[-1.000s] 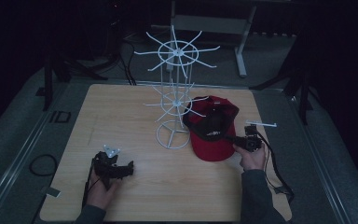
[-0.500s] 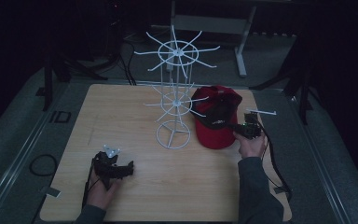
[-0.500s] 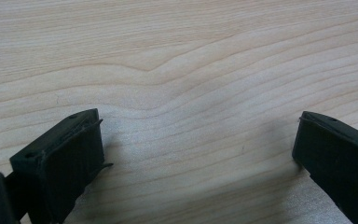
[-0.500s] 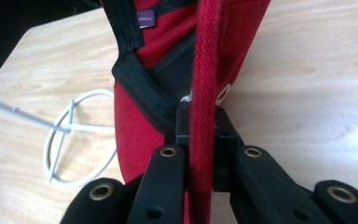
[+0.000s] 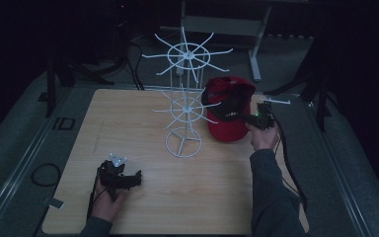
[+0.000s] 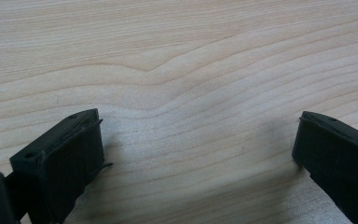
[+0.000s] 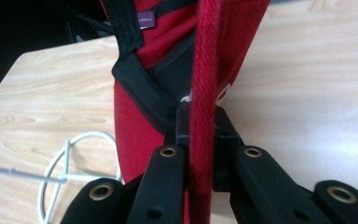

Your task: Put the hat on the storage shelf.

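Note:
A red cap (image 5: 229,106) with black inner bands hangs lifted above the wooden table (image 5: 128,113), just right of the white wire rack (image 5: 187,98). My right gripper (image 5: 250,117) is shut on the cap's edge. In the right gripper view the two jaws pinch a red strap (image 7: 204,93) of the cap (image 7: 135,126), which hangs down in front. My left gripper (image 5: 128,178) rests low near the table's front left. In the left gripper view its fingers (image 6: 65,154) stand wide apart over bare wood, open, nothing between them.
The rack's round base (image 5: 183,142) stands mid-table, with two tiers of spokes above it; part of the base ring (image 7: 74,172) is in the right gripper view. Metal stands and cables ring the dark floor. A cable (image 5: 288,163) trails from the right gripper.
My right gripper has risen and moved away from me with the cap, which has lifted off the table and now hangs closer to the rack's spokes. The left gripper has stayed put.

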Motion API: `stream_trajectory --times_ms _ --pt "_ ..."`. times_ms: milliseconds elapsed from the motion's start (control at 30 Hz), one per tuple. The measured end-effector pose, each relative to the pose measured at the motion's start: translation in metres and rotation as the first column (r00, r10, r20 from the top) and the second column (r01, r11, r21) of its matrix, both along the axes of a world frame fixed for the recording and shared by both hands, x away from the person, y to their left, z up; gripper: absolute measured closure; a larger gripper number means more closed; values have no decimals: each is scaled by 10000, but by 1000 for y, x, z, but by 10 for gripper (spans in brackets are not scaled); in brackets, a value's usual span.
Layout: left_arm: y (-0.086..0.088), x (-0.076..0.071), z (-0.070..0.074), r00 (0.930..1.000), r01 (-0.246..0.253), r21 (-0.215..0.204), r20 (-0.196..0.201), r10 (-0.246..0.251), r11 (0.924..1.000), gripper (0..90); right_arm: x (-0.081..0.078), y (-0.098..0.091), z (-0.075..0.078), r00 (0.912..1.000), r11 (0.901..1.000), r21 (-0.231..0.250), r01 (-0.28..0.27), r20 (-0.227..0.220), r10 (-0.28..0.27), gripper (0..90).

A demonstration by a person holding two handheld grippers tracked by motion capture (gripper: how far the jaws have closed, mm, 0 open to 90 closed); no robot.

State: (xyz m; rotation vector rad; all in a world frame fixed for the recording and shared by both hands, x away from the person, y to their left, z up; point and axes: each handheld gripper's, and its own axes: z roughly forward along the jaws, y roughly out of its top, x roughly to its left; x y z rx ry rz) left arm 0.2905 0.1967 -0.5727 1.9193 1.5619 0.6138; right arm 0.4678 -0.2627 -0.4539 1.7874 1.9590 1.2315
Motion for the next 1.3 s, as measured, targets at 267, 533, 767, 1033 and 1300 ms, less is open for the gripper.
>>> stream_trajectory --times_ms 267,533,767,1033,1300 --pt "0 0 0 10000 -5 -10 11 5 10000 19 17 7 23 9976 9955 -852 -406 530 452 857" --pt "0 0 0 10000 -9 -6 14 9 10000 19 23 12 48 9945 9871 -1484 -606 752 724 858" --pt "0 0 0 10000 -5 -3 6 5 10000 19 18 15 76 9872 9847 -1567 -767 1266 970 858" --pt "0 0 0 10000 -19 -17 26 19 10000 19 12 17 102 9774 9817 -1681 -892 1749 1188 858" --pt "0 0 0 10000 2 9 16 -2 10000 19 6 19 121 9690 9813 -1615 -1043 2057 1368 858"
